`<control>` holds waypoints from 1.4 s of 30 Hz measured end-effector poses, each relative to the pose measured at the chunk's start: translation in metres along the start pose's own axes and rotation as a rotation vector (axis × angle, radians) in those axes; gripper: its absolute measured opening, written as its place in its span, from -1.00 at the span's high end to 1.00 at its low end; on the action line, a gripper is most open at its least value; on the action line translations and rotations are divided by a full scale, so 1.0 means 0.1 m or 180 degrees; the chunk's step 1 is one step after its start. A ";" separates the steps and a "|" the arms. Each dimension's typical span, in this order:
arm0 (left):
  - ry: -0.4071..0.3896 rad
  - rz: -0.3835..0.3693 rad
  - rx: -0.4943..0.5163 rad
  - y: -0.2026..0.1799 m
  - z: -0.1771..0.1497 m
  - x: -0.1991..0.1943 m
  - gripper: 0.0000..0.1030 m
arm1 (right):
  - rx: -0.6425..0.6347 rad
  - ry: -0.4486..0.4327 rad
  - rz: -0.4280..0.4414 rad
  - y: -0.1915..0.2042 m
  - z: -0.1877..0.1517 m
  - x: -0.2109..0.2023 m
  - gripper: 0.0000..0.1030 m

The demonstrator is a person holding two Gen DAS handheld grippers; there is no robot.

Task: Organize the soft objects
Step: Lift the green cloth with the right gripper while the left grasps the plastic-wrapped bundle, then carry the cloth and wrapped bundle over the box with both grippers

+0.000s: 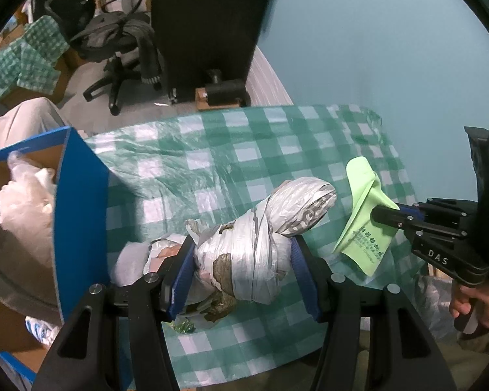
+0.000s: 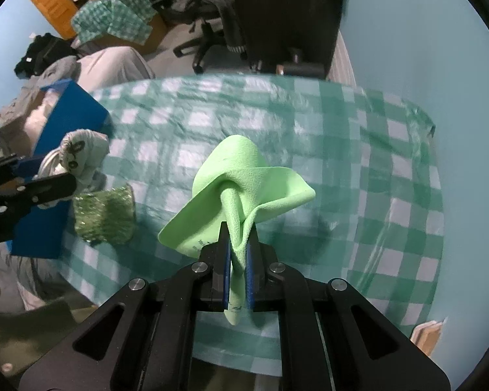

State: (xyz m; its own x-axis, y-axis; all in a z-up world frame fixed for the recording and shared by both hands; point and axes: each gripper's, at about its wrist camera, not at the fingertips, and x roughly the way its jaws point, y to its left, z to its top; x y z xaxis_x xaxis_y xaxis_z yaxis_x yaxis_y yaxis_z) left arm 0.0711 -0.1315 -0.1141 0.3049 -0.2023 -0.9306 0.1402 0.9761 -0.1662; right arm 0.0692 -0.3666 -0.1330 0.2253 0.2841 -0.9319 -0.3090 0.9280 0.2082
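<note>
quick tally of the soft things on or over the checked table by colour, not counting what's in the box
light green cloth: 1
silver-grey plastic bag bundle: 1
sparkly green pouch: 1
total: 3

A lived-in room of a home is shown. An office chair [image 1: 114, 49] draped with clothes (upper left) is seen beside a dark cabinet [image 1: 208, 22], a wooden door [image 2: 49, 0] at far upper left, and a table [image 2: 309, 123] covered in green check cloth.

The checked tablecloth [image 2: 309, 137] lies open ahead, while the blue box [image 2: 71, 117] and glittery green pouch [image 2: 106, 215] crowd its left.
</note>
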 end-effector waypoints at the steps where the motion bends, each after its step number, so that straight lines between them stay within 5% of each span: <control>1: -0.0022 0.0016 -0.0012 0.00 0.00 -0.04 -0.13 | -0.0017 -0.0009 -0.0001 0.08 0.03 -0.01 0.87; 18: -0.0255 0.0231 -0.0250 0.20 -0.06 -0.54 -0.13 | -0.0303 -0.0205 0.0192 0.53 0.39 -0.49 0.87; 42: -0.0436 0.0424 -0.0781 0.98 -0.36 -1.07 -0.13 | -0.0747 -0.0268 0.0541 1.45 0.73 -0.61 0.87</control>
State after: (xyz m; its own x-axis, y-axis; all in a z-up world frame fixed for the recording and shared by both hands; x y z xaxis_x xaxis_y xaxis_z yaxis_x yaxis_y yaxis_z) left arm 0.0183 -0.0118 -0.0425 0.4319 -0.0639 -0.8997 -0.1359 0.9815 -0.1349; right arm 0.0781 -0.2315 -0.0242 0.2247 0.4588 -0.8597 -0.5517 0.7871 0.2759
